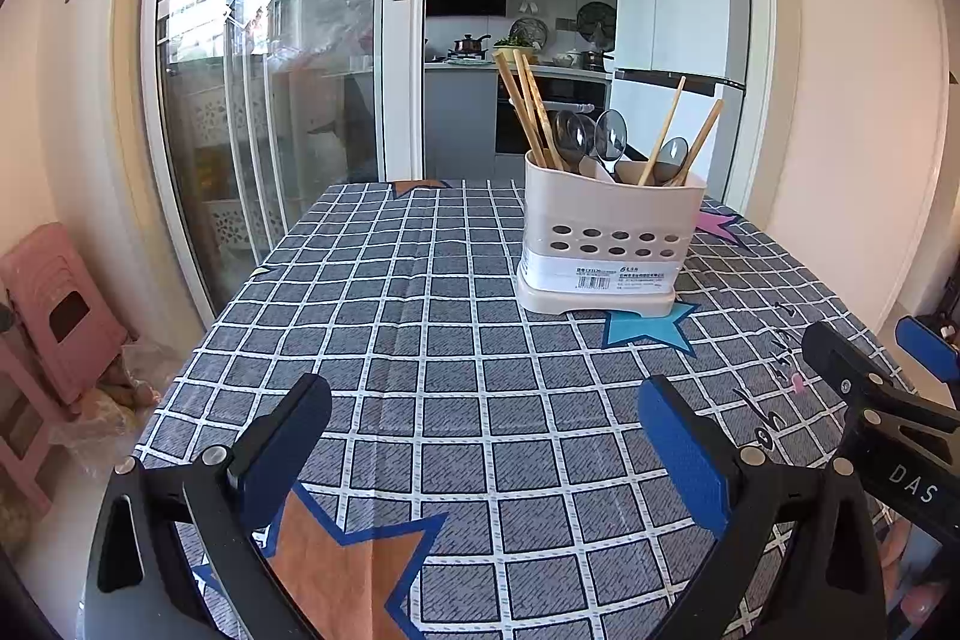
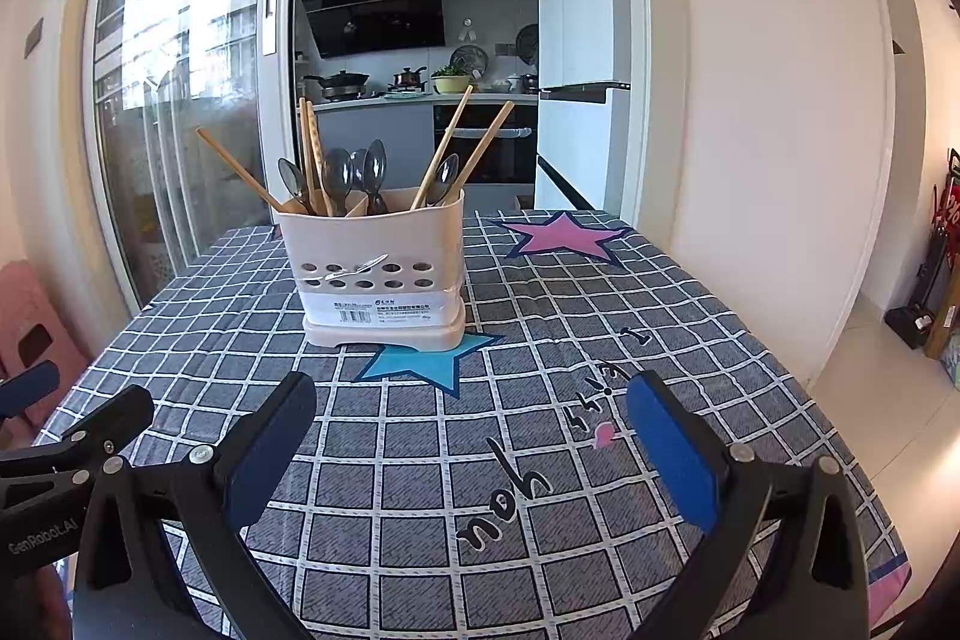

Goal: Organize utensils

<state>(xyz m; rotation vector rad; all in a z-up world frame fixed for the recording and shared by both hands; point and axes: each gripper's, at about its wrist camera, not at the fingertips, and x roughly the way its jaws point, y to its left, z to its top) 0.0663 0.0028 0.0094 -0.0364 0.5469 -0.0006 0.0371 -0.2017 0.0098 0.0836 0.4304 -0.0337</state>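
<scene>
A cream utensil holder (image 1: 606,232) stands upright on the checked tablecloth, ahead and right in the left wrist view, ahead and left in the right wrist view (image 2: 378,268). Wooden chopsticks (image 1: 528,106) and dark spoons (image 1: 609,136) stand in its compartments; they also show in the right wrist view, chopsticks (image 2: 312,154) and spoons (image 2: 372,172). My left gripper (image 1: 480,436) is open and empty, low over the cloth, well short of the holder. My right gripper (image 2: 471,430) is open and empty, also short of the holder. The right gripper shows at the right edge of the left wrist view (image 1: 888,388).
The table (image 1: 420,340) carries a grey checked cloth with star patches. Pink stools (image 1: 54,316) stand by the left table edge. A glass sliding door (image 1: 270,100) and the kitchen lie beyond the far edge. A white wall (image 2: 768,130) is to the right.
</scene>
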